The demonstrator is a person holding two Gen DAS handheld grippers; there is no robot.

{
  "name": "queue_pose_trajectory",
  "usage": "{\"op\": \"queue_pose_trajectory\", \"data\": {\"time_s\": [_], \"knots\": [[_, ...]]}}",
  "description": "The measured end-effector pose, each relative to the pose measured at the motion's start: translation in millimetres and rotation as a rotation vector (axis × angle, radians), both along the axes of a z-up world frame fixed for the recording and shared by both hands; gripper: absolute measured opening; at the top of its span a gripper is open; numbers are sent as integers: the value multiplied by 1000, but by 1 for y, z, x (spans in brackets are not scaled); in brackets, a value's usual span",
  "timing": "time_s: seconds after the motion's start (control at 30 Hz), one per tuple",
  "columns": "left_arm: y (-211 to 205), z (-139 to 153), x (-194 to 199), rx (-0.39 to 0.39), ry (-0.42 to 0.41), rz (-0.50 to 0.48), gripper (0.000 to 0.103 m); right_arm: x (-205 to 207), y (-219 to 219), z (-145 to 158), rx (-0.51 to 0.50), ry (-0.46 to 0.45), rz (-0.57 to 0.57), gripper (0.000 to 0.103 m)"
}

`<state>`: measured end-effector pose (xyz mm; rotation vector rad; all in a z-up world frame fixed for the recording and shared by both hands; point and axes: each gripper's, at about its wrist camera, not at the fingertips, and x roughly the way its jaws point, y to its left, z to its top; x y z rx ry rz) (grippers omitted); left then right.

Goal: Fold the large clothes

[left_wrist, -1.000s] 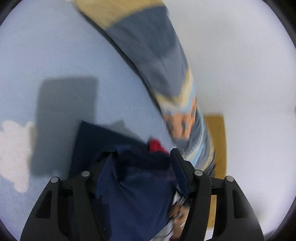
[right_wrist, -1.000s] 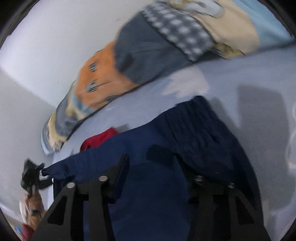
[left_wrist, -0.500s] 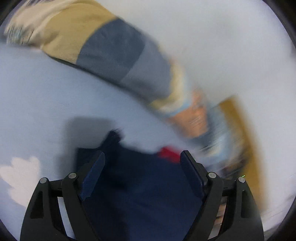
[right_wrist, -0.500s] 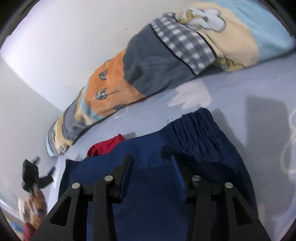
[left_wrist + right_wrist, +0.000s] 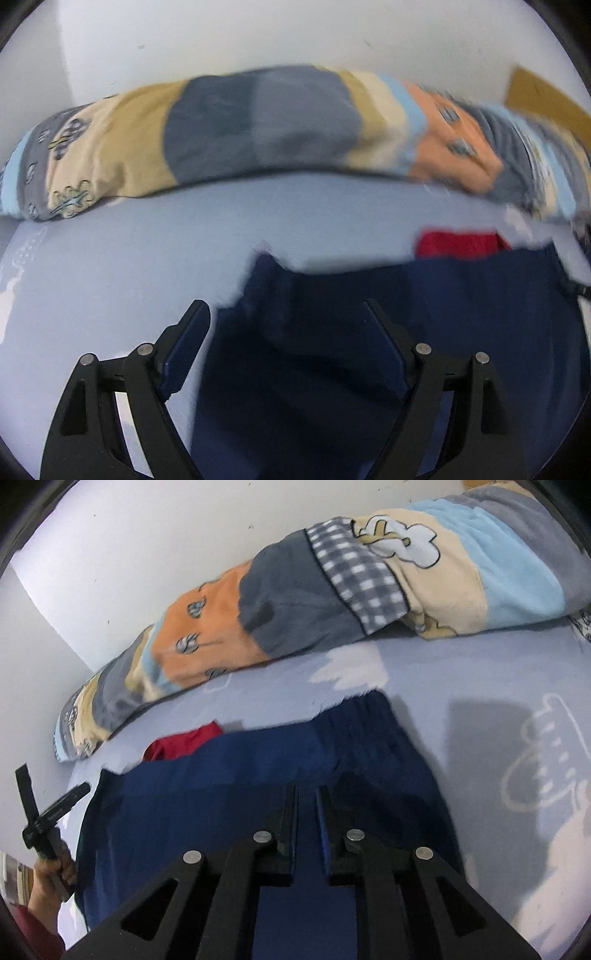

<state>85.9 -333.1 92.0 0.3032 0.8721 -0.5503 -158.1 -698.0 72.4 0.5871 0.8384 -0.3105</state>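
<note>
My left gripper (image 5: 284, 325) stands wide open and empty above the navy garment (image 5: 369, 332), which lies flat on the pale blue bedsheet (image 5: 129, 266) beneath both claws. My right gripper (image 5: 306, 805) is nearly closed over the cloth; whether it pinches any, I cannot tell. A patchwork quilt (image 5: 332, 602) lies ahead, a red cloth (image 5: 184, 740) left of it.
</note>
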Motion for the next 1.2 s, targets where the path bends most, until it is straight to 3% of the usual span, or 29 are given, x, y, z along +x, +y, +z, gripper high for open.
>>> {"op": "queue_pose_trajectory", "data": {"time_s": [0.1, 0.27, 0.33, 0.43, 0.53, 0.67, 0.8, 0.87, 1.0, 1.1, 1.2], "knots": [[-4, -6, -36, 77, -32, -52, 83, -26, 18, 6, -29, 17, 34, 13], [9, -31, -93, 195, -11, -103, 84, -70, 60, 7, -90, 105, 98, 14], [20, -43, -96, 190, 38, -81, 86, -83, 70, -6, -102, 177, 92, 17], [41, -39, -89, 178, 94, 1, 90, -104, 68, -29, -71, 276, 41, 16], [69, -36, -91, 173, 164, 72, 91, -135, 61, -25, -32, 274, -35, 15], [149, -36, -97, 43, 320, 280, 93, -179, 59, -11, -100, 335, -180, 16], [226, -33, -125, -21, 393, 497, 92, -220, 50, 6, 3, 257, -295, 22], [241, -25, -141, -133, 440, 508, 92, -242, 42, 13, 122, 157, -367, 24], [240, -20, -157, -290, 474, 458, 92, -271, 40, 8, 290, 1, -453, 39], [235, -39, -148, -398, 567, 431, 92, -263, 42, -19, 444, -12, -437, 39], [229, -52, -139, -476, 622, 440, 92, -248, 39, -30, 469, -23, -412, 39]]}}
